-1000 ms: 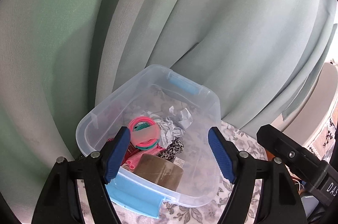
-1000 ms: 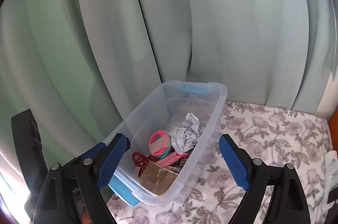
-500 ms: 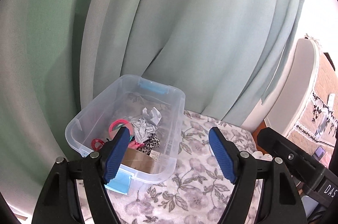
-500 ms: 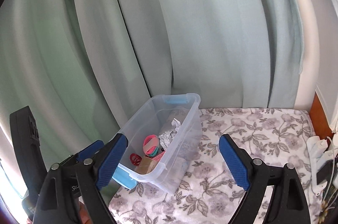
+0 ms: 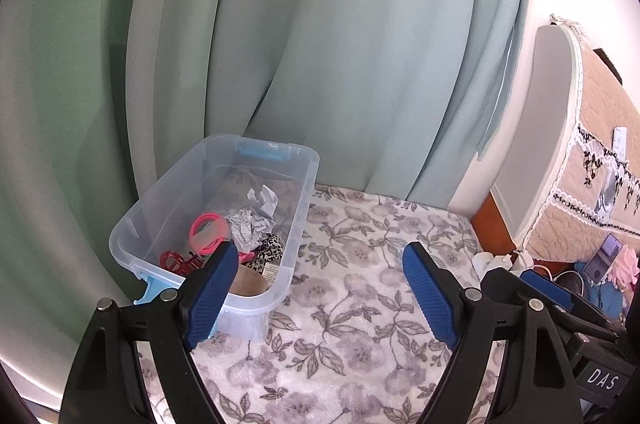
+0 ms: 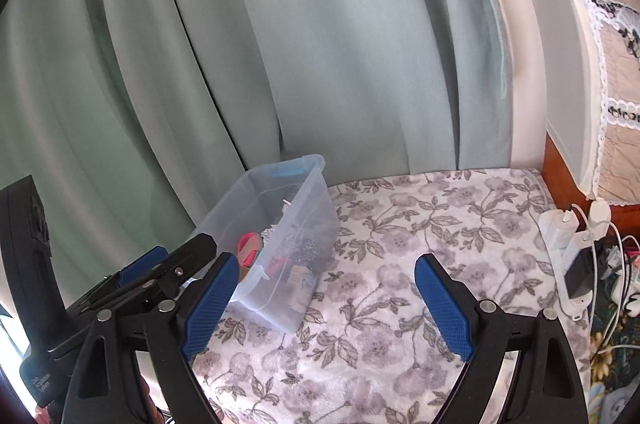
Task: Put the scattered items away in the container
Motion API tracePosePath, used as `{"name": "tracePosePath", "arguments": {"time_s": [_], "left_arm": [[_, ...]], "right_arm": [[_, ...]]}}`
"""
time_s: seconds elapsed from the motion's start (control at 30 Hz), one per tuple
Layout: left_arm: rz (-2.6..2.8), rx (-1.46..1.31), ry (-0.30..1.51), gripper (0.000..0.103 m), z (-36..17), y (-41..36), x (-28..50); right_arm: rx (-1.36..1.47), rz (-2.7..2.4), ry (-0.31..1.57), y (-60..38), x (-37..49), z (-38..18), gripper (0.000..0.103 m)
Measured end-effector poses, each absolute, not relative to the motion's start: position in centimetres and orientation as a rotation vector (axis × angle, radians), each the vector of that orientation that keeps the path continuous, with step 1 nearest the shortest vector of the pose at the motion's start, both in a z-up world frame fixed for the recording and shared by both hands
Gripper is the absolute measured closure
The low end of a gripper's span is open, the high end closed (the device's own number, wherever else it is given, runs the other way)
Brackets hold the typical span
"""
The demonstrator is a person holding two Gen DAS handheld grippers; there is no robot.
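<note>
Both hand-held grippers are hanging spread and empty above the flowered cloth.

The left hand-held gripper (image 5: 316, 288) is hovering with its jaws wide apart, and the right hand-held gripper (image 6: 322, 298) is doing the same. The clear plastic box (image 5: 304, 200) is sitting on the flowered cloth (image 5: 360, 304) against the green curtain (image 5: 320, 44), holding crumpled paper (image 5: 256, 216), pink hair ties (image 5: 208, 230), a red hair clip (image 5: 178, 260) and a roll of brown tape (image 5: 250, 284).

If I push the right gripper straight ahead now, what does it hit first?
Probably the floral cloth: the open right gripper points at bare cloth, right of the clear bin. Beyond hangs the green curtain. Depth is uncertain.
</note>
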State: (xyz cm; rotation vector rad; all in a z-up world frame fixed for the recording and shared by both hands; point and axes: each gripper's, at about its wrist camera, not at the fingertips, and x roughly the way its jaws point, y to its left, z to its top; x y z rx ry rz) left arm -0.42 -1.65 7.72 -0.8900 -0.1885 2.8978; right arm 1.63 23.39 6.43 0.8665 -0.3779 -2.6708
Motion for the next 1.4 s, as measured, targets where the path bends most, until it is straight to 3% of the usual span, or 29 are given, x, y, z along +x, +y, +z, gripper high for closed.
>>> {"name": "tracePosePath", "arguments": {"time_s": [0.9, 1.4], "left_arm": [[2.836, -1.076, -0.024, 0.013, 5.1, -0.9, -0.5], [2.825, -1.101, -0.064, 0.013, 5.1, -2.3, -0.2]], "right_arm": [[1.105, -2.758, -0.305, 23.5, 2.6, 3.3, 0.009], [1.125, -2.780, -0.261, 22.4, 3.1, 3.6, 0.000]]}}
